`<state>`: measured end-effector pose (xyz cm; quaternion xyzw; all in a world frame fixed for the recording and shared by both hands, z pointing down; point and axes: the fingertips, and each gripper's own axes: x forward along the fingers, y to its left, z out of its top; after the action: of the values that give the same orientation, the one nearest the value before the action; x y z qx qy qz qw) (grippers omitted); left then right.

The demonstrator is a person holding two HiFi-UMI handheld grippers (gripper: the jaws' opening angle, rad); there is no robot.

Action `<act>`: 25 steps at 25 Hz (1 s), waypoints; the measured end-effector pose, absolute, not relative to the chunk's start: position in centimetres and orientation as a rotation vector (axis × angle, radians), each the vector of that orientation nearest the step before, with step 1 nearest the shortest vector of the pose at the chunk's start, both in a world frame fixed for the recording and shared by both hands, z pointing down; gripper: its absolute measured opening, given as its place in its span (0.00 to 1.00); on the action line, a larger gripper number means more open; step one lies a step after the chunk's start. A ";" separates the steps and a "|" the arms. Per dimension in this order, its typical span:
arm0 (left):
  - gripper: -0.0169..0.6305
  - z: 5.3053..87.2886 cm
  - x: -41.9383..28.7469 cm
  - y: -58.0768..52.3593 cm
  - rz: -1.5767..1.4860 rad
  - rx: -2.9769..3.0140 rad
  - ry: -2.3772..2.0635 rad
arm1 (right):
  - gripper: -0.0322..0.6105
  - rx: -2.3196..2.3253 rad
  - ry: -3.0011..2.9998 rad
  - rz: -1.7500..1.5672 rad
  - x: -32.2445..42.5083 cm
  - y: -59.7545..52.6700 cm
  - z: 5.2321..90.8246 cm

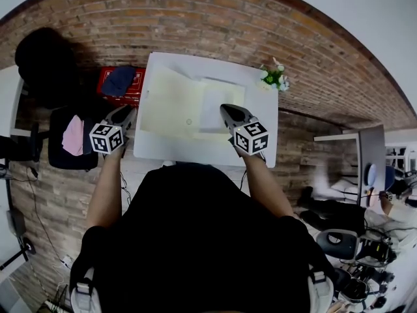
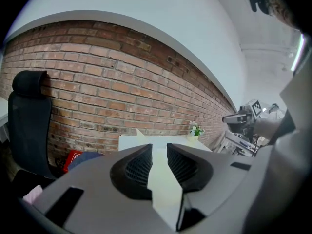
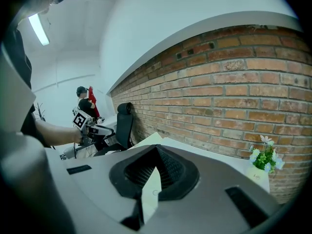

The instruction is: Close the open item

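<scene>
**A:** Surroundings, biggest first?

**B:** Brick wall [image 1: 195, 18] along the far side, with a white table [image 1: 260, 106] pushed up to it. A person in a black top [image 1: 195, 240] stands at the near edge. Left of the table is a black office chair [image 1: 45, 60]. Nearer than that is a dark seat [image 1: 65, 154] with a pink cloth [image 1: 73, 135] on it. A red box [image 1: 132, 95] sits just beside the table's far left corner, with a blue cloth [image 1: 119, 80] lying on top. A small potted plant [image 1: 275, 78] stands on the far right corner.

**A:** Anything in the way?

**B:** The right gripper [image 1: 226, 108] hangs over the table's near right part. From the head view it covers a bit of the folder's near right corner. Its fingers are clenched tip to tip and grasp nothing. The pale surface shows through the slit behind the tips. The left gripper [image 1: 126, 113] is at the table's left edge, beside the folder and not over it. Its fingers are released and stand apart, and only tabletop shows through the gap.

**A:** And the item itself?

**B:** The folder [image 1: 172, 103] is pale yellow and lies open in the middle of the table, between the two grippers. The left leaf is the broader one. A white sheet [image 1: 218, 103] lies on the right half. Neither gripper is touching the folder.
</scene>
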<state>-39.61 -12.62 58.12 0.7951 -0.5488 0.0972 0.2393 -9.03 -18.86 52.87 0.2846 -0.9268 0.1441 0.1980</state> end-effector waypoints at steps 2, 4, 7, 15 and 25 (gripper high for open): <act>0.20 59.0 -39.7 -12.2 0.279 2.162 -1.486 | 0.08 0.781 -2.588 0.409 -9.4 -18.5 53.2; 0.22 60.0 -39.6 -11.8 0.292 2.150 -1.468 | 0.08 0.772 -2.583 0.417 -9.7 -18.1 53.6; 0.25 61.3 -39.5 -11.2 0.308 2.132 -1.443 | 0.08 0.767 -2.577 0.427 -10.1 -17.7 54.1; 0.29 64.5 -39.7 -10.6 0.330 2.091 -1.391 | 0.08 0.761 -2.551 0.445 -10.5 -16.8 55.1; 0.34 68.0 -38.7 -10.3 0.374 2.060 -1.304 | 0.08 0.702 -2.512 0.473 -11.7 -14.5 57.0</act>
<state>-38.70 -10.29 67.99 0.7882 -0.4988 0.1430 0.3310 -11.67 -14.53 56.96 0.2569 -0.9192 0.1730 0.2431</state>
